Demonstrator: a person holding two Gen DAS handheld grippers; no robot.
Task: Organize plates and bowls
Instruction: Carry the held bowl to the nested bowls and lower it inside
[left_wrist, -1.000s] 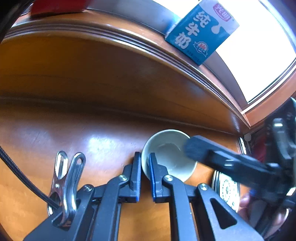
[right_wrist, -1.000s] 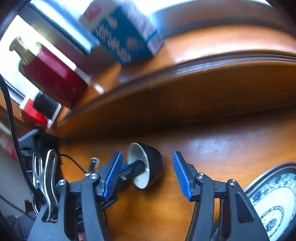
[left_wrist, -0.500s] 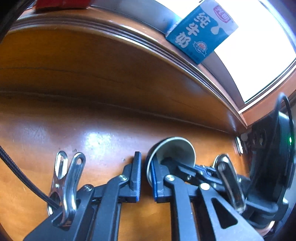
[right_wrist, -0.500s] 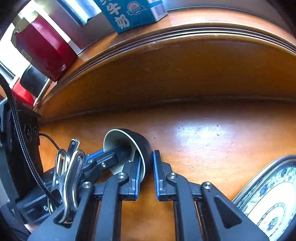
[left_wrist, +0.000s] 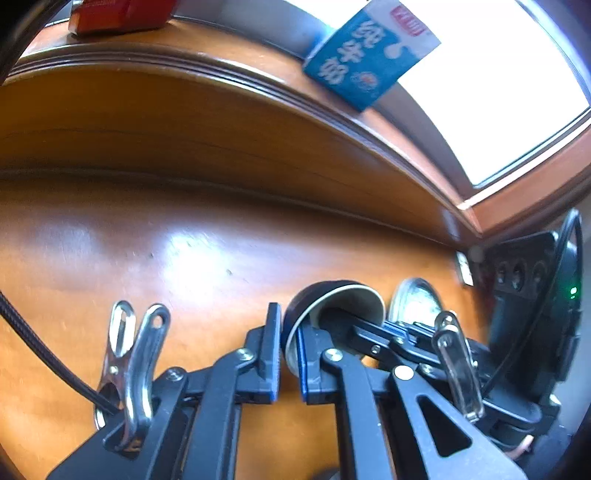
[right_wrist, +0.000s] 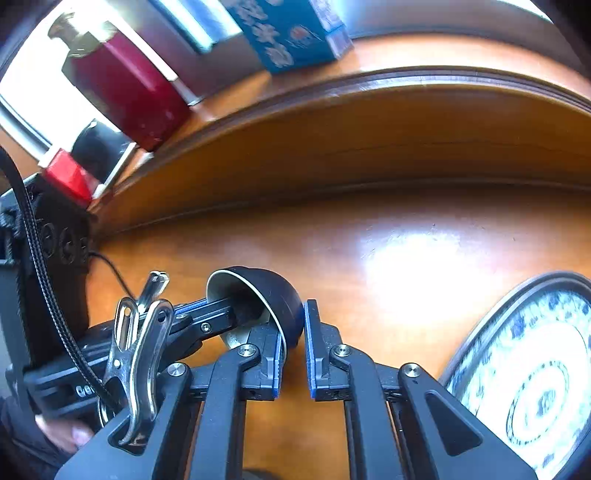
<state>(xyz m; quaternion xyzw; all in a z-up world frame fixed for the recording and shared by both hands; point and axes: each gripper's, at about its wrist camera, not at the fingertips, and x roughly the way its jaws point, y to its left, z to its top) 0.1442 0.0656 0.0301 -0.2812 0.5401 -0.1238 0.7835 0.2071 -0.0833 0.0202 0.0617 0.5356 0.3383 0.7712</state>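
Black bowl (right_wrist: 273, 295): one | hand-held grippers: left (left_wrist: 286, 354), right (right_wrist: 293, 350), both pinching rim | plate (right_wrist: 532, 376): one

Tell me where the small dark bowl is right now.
The small dark bowl is tipped on its side above the wooden table, pinched at its rim by both the left gripper and the right gripper, left of the blue-patterned plate.

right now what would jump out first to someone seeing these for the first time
A small dark bowl with a pale inside, tipped on edge low in the centre, pinched at its rim by both the left gripper and the right gripper. To the right lies a blue-and-white patterned plate on the glossy wooden table. Up on the sill stand a blue milk carton and a red box.
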